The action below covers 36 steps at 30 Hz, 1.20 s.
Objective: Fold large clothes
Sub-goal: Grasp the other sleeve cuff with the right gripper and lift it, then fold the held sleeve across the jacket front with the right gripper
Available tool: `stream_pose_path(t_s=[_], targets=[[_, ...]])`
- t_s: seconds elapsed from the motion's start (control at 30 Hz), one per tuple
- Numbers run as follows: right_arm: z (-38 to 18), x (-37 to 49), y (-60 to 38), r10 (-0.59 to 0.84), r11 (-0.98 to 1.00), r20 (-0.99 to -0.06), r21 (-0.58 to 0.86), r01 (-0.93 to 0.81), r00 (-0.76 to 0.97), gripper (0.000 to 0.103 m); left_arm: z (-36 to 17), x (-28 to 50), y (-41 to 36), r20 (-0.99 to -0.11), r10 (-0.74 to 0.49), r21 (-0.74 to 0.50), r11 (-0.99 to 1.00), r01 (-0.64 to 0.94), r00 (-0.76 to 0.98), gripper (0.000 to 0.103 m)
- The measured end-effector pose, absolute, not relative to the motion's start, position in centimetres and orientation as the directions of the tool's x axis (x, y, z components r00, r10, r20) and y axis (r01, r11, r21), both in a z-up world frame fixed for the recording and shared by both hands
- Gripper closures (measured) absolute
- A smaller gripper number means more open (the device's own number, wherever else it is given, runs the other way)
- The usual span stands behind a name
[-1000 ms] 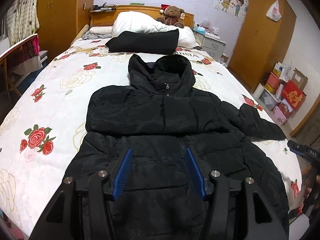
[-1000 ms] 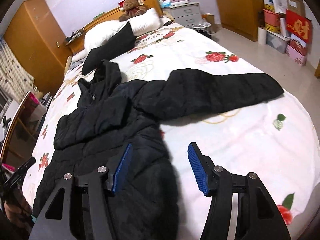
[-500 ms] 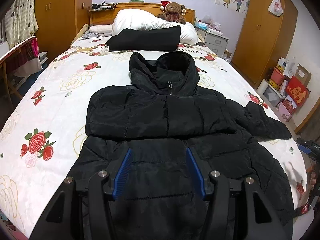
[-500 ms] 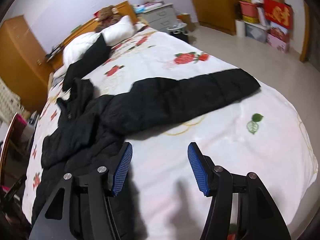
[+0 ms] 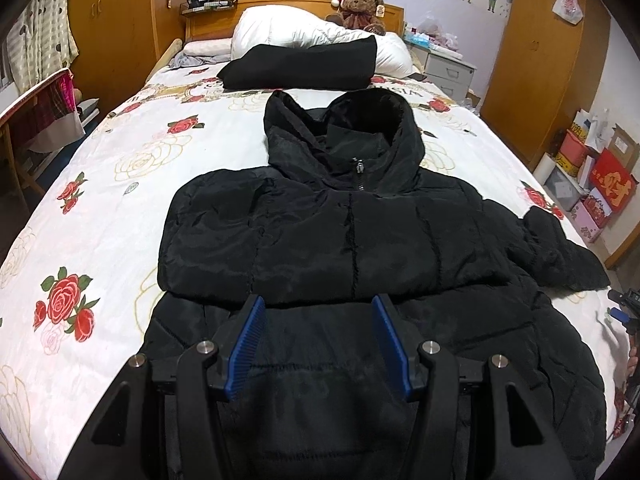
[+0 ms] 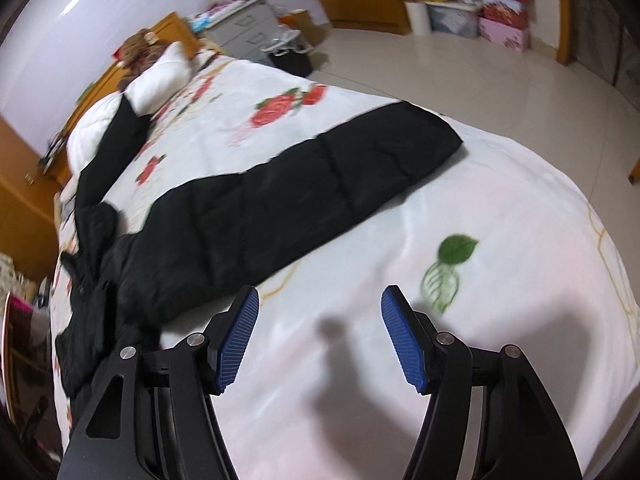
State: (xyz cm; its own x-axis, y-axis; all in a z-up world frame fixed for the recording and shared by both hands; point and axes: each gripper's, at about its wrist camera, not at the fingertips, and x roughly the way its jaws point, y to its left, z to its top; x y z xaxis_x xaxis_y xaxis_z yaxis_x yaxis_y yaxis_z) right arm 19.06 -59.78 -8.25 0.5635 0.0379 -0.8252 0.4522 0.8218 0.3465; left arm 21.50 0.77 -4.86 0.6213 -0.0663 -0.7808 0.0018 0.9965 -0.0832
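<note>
A black hooded puffer jacket (image 5: 344, 240) lies front-up on the rose-print bed (image 5: 100, 208), hood toward the headboard. One sleeve is folded across its chest. The other sleeve (image 6: 304, 184) stretches out over the sheet toward the bed's right edge. My left gripper (image 5: 318, 332) is open and empty, hovering above the jacket's lower front. My right gripper (image 6: 320, 332) is open and empty, above bare sheet just short of the outstretched sleeve; it shows at the right edge of the left wrist view (image 5: 624, 308).
A folded black garment (image 5: 304, 66) lies against white pillows (image 5: 304, 30) with a teddy bear (image 5: 360, 8) at the headboard. A nightstand (image 5: 448, 72), wardrobes (image 5: 544, 52) and boxes (image 5: 596, 184) stand right of the bed. A chair (image 5: 36, 120) stands left.
My right gripper has swung right, away from the jacket's body, and now faces the outstretched sleeve from closer. My left gripper has drawn nearer over the jacket. Both stayed open.
</note>
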Motion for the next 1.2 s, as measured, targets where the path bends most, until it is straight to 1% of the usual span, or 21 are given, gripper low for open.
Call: stream_pose_path(t_s=[0.2,0.37,0.53,0.57,0.6,0.63,0.67,0.7,0.8,0.93,1.03,1.2], targets=[[-11.1,21.7,-63.7,0.048,0.757,-0.828,0.395,0.520,0.558,0.039,-6.5,23.6,0.5,-0.802,-0.052,-0.069,0.998,-0.007,0.595,0.045],[-12.7,24.0,-66.3,0.055,0.697,-0.801,0.459,0.551,0.597,0.039,-8.1,24.8,-0.2,-0.819,-0.047,-0.054,0.999,0.004,0.572,0.045],[-13.2,25.7,-67.2,0.019,0.663,-0.801,0.457,0.592,0.598,0.039,-9.5,25.3,-0.6,-0.835,-0.053,-0.057,0.998,0.010,0.547,0.045],[-13.1,25.9,-67.2,0.004,0.665,-0.807,0.443,0.602,0.590,0.053,-9.7,25.3,-0.5,-0.837,-0.054,-0.058,0.998,0.009,0.544,0.045],[-12.8,25.9,-67.1,-0.014,0.670,-0.815,0.422,0.610,0.580,0.081,-9.8,25.3,-0.4,-0.839,-0.056,-0.062,0.998,0.007,0.541,0.045],[-12.7,25.9,-67.1,0.010,0.664,-0.809,0.445,0.601,0.588,0.089,-9.7,25.2,-0.3,-0.839,-0.058,-0.066,0.998,0.005,0.541,0.045],[-12.4,25.8,-67.1,0.014,0.660,-0.807,0.451,0.601,0.590,0.093,-9.6,25.1,-0.1,-0.838,-0.059,-0.068,0.998,0.004,0.543,0.045],[-11.6,25.6,-66.9,0.003,0.670,-0.802,0.445,0.594,0.598,0.095,-9.4,25.0,0.1,-0.835,-0.058,-0.068,0.998,0.001,0.548,0.045],[-8.4,25.3,-65.6,-0.021,0.720,-0.776,0.426,0.548,0.630,0.096,-8.7,24.7,0.8,-0.826,-0.062,-0.081,0.997,-0.009,0.561,0.045],[-2.5,24.9,-62.9,-0.012,0.788,-0.704,0.430,0.440,0.710,0.096,-7.3,23.8,1.6,-0.809,-0.077,-0.107,0.994,-0.018,0.583,0.045],[2.8,24.7,-59.5,0.038,0.838,-0.636,0.441,0.322,0.771,0.096,-6.3,23.1,2.1,-0.796,-0.089,-0.124,0.992,-0.018,0.599,0.045],[8.3,25.2,-52.9,0.139,0.898,-0.561,0.419,0.135,0.816,0.096,-4.4,22.1,3.0,-0.774,-0.104,-0.151,0.988,-0.023,0.625,0.045]])
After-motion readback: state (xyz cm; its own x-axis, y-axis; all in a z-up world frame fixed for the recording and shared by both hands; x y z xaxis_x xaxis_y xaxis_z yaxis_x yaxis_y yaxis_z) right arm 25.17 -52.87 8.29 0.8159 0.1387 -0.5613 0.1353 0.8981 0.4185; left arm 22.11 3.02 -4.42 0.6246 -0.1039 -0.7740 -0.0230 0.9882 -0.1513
